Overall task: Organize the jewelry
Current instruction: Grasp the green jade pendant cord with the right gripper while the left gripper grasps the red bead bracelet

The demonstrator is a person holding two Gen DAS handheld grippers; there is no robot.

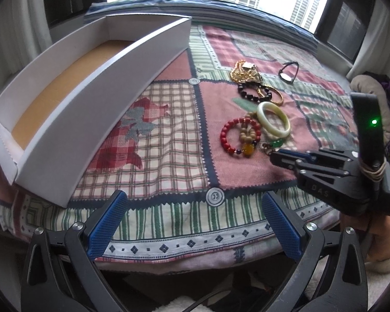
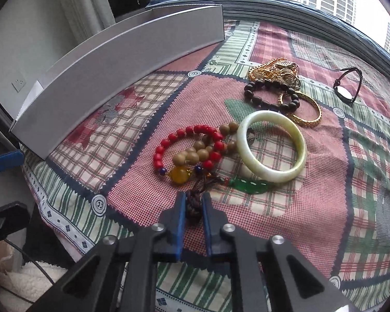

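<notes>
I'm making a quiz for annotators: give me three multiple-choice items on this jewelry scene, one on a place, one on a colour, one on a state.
1. Where is the white box relative to the jewelry, in the left wrist view?
A. left B. right C. on top

2. What colour is the leaf pendant?
A. blue B. green C. white

3. How is the right gripper?
A. wide open B. out of view C. shut on the dark knotted cord

Answers:
1 A, the box lies left of the bracelets.
2 B, the leaf beside the pale bangle is green.
3 C, both blue pads press the cord.
</notes>
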